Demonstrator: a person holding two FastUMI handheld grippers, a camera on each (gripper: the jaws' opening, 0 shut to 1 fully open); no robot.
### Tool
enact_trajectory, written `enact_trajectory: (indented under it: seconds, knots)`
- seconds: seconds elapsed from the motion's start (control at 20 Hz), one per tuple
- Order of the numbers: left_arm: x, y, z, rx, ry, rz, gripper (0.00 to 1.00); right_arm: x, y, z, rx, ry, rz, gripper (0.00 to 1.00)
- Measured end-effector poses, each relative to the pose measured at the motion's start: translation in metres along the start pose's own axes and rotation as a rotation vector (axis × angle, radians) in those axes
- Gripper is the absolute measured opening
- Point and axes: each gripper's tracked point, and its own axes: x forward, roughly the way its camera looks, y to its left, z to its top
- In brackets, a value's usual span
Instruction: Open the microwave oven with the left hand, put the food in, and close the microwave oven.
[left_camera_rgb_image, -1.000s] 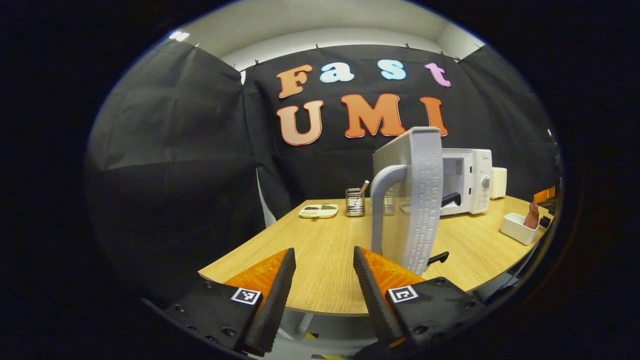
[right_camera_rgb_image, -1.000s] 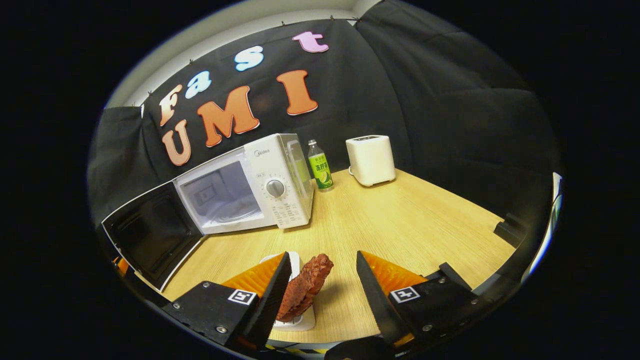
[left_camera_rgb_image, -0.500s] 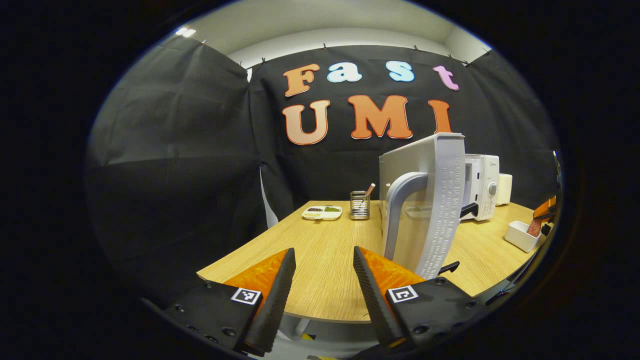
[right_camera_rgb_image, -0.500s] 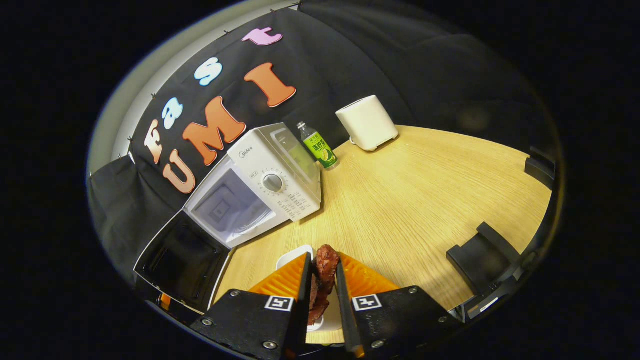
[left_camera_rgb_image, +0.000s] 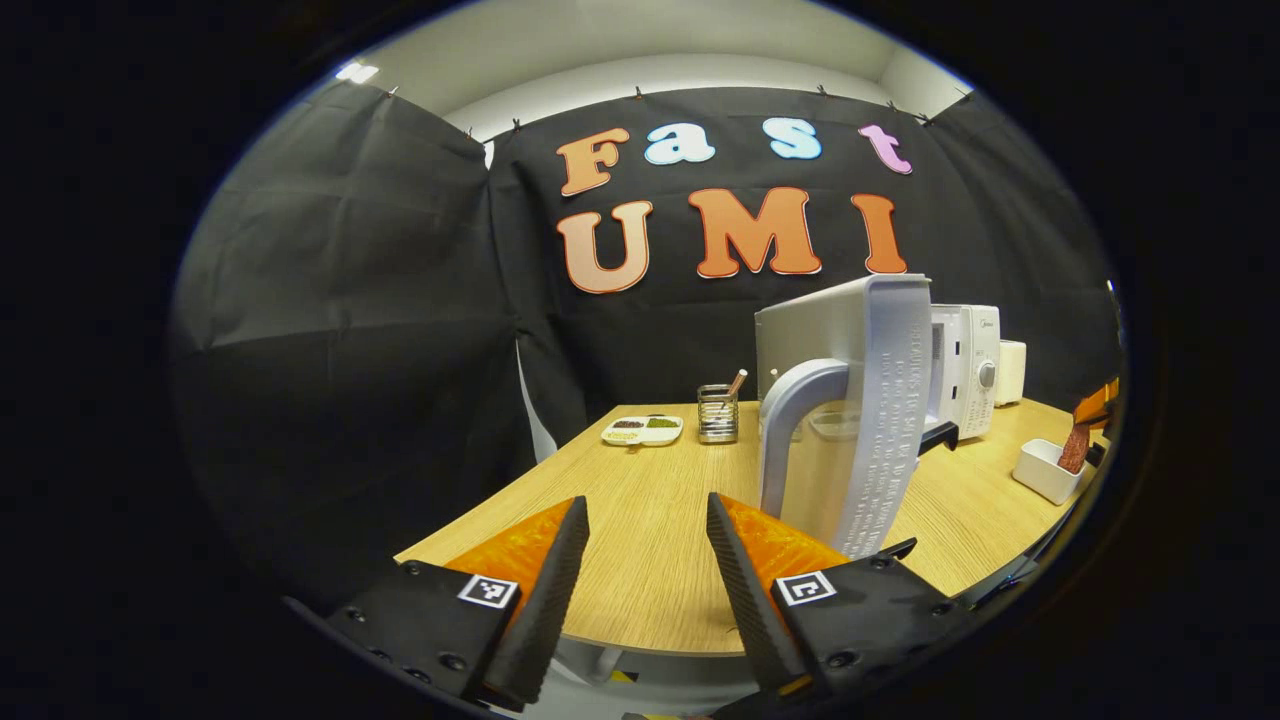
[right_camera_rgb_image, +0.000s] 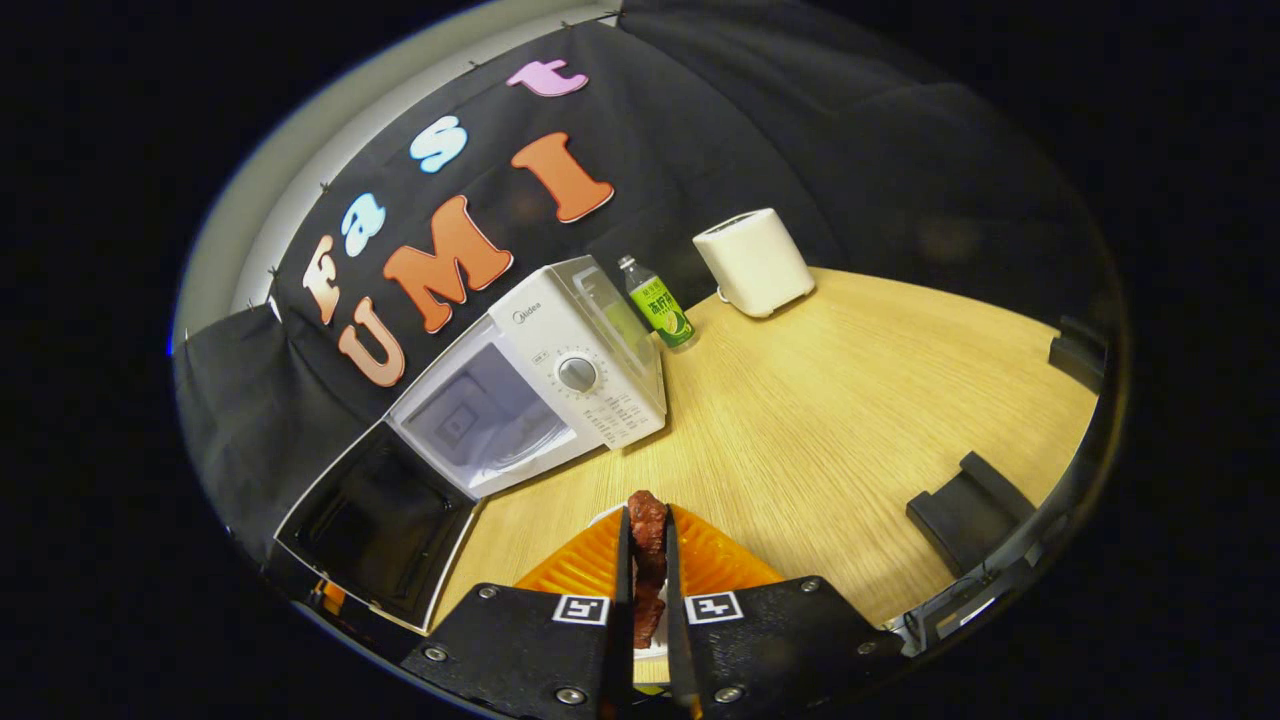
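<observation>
The white microwave (right_camera_rgb_image: 560, 375) stands on the wooden table with its door (right_camera_rgb_image: 375, 525) swung wide open and its cavity lit. My right gripper (right_camera_rgb_image: 648, 522) is shut on a reddish-brown piece of meat (right_camera_rgb_image: 648, 545), held upright just above a white dish (right_camera_rgb_image: 605, 517). In the left gripper view the door (left_camera_rgb_image: 880, 400) is edge-on with its grey handle (left_camera_rgb_image: 790, 420) facing me. My left gripper (left_camera_rgb_image: 645, 505) stands open and empty, a short way in front of and left of that handle. The other gripper with the meat (left_camera_rgb_image: 1076, 447) is over the white dish (left_camera_rgb_image: 1040, 468) at far right.
A green-labelled bottle (right_camera_rgb_image: 660, 310) and a white toaster (right_camera_rgb_image: 755, 260) stand behind the microwave. A black block (right_camera_rgb_image: 965, 510) sits near the table's right edge. A divided snack plate (left_camera_rgb_image: 642, 430) and a wire holder (left_camera_rgb_image: 717, 412) stand at the table's far side.
My right gripper went from open around the meat to shut on it, and its view tilted. My left gripper stayed open and shifted slightly relative to the door.
</observation>
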Motion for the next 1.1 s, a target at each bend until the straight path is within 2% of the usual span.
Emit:
enact_trajectory:
  seconds: [0.1,0.2,0.25,0.3,0.35,0.5,0.6,0.8,0.85,0.9,0.95,1.1]
  knots:
    - [0.004,0.006,-0.001,-0.002,0.005,0.010,0.86,-0.006,0.006,0.009,-0.049,-0.034,-0.013,0.13]
    - [0.007,0.008,0.000,-0.005,0.004,0.011,0.83,-0.010,0.017,0.020,-0.082,-0.057,-0.010,0.13]
    - [0.008,0.008,0.000,-0.002,0.004,0.008,0.87,-0.013,0.023,0.025,-0.091,-0.071,-0.006,0.13]
    - [0.010,0.007,0.001,0.001,-0.002,0.008,0.83,-0.014,0.031,0.030,-0.103,-0.085,0.001,0.13]
    - [0.012,0.009,0.001,0.003,-0.004,0.004,0.87,-0.015,0.038,0.034,-0.114,-0.099,0.005,0.13]
    - [0.017,0.006,0.002,0.017,-0.008,-0.006,0.87,-0.012,0.062,0.051,-0.170,-0.147,0.005,0.13]
    - [0.021,0.008,0.002,0.021,-0.010,-0.012,0.83,-0.007,0.078,0.058,-0.196,-0.168,0.009,0.13]
    - [0.031,0.013,0.001,0.000,-0.004,-0.020,0.89,0.011,0.112,0.067,-0.210,-0.197,0.034,0.13]
    - [0.032,0.014,0.002,-0.006,-0.006,-0.020,0.86,0.018,0.120,0.067,-0.213,-0.199,0.041,0.13]
    - [0.031,0.015,0.002,-0.011,-0.006,-0.022,0.90,0.025,0.128,0.066,-0.214,-0.200,0.045,0.13]
    - [0.033,0.017,0.001,-0.014,-0.005,-0.024,0.86,0.030,0.135,0.065,-0.213,-0.198,0.050,0.13]
    - [0.035,0.019,-0.004,-0.020,0.005,-0.034,0.86,0.054,0.159,0.063,-0.198,-0.210,0.071,0.13]
